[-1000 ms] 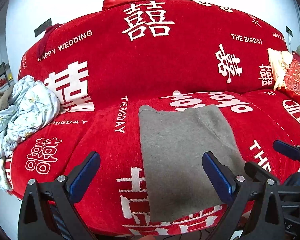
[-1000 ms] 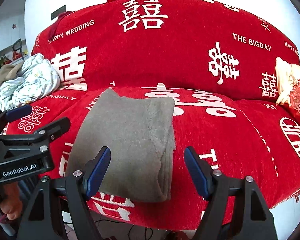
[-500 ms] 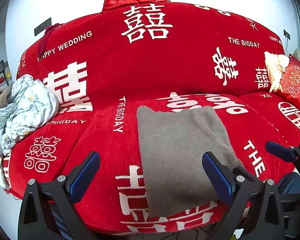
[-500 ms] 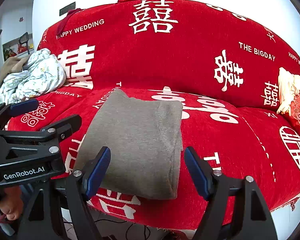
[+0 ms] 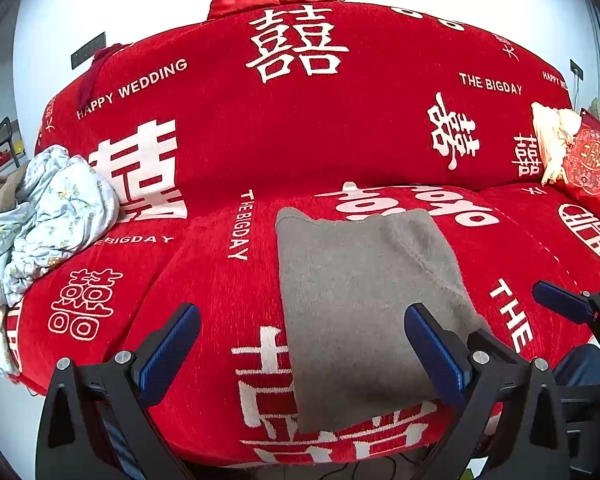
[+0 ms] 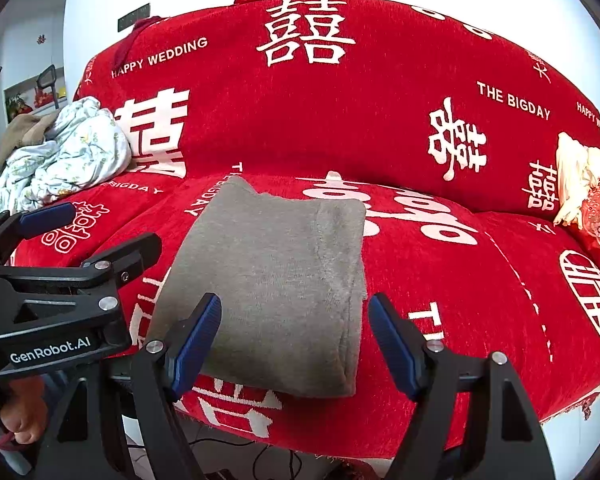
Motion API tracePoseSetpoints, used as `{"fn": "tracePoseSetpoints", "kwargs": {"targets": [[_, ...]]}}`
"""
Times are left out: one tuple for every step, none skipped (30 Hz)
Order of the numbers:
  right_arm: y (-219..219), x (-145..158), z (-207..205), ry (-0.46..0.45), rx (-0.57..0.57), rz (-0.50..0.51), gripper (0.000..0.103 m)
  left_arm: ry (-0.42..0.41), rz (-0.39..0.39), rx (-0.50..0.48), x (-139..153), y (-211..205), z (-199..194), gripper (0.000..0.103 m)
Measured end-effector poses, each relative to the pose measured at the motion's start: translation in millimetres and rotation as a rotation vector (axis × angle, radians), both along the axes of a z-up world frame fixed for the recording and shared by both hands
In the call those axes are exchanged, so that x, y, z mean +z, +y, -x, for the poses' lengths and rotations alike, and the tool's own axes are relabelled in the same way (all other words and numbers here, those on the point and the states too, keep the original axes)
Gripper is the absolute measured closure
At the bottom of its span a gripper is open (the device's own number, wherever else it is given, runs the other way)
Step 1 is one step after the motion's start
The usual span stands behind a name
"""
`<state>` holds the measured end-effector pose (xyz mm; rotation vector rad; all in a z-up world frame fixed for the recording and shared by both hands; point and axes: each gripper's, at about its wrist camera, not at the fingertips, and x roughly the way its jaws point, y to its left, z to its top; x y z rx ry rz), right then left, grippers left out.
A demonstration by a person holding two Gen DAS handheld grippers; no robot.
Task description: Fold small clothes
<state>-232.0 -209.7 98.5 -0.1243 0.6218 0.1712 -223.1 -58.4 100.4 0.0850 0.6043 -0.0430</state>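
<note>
Grey folded garment (image 6: 276, 288) lies flat on the red sofa seat (image 6: 480, 300), long axis running near to far; 2 grippers hover at its near end, jaws apart and empty; right gripper (image 6: 294, 340) straddles its near right corner, left gripper (image 5: 300, 352) its near left edge.

Both grippers hover side by side at the sofa's (image 5: 220, 152) front edge, the left gripper (image 5: 302, 344) and right gripper (image 6: 294, 336) with jaws spread wide, nothing between them.
</note>
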Motion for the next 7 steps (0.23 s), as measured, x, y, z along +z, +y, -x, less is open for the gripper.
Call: {"fn": "tracePoseSetpoints", "kwargs": {"targets": [[0.1,-0.6,-0.1,0.001,0.0,-0.001,0.024,0.001,0.0,-0.001,0.0,-0.1,-0.2,0.001],[-0.2,-0.3,0.0,0.001,-0.001,-0.001,0.024,0.002,0.0,-0.001,-0.3,-0.2,-0.2,0.001],[0.1,-0.8,0.1,0.002,-0.001,-0.001,0.024,0.002,0.0,0.0,-0.2,-0.8,-0.1,0.001],[0.1,-0.9,0.0,0.002,-0.002,-0.001,0.024,0.002,-0.001,-0.001,-0.4,-1.0,0.0,0.001],[-0.5,-0.9,-0.4,0.002,-0.002,-0.002,0.024,0.001,-0.004,-0.002,-0.6,-0.9,-0.1,0.001],[-0.4,-1.0,-0.4,0.003,-0.002,-0.002,0.024,0.001,-0.006,-0.003,-0.7,-0.7,-0.1,0.001],[-0.4,-0.8,-0.4,0.002,-0.002,-0.002,0.024,0.002,-0.007,-0.004,-0.8,-0.2,-0.2,0.001]]}}
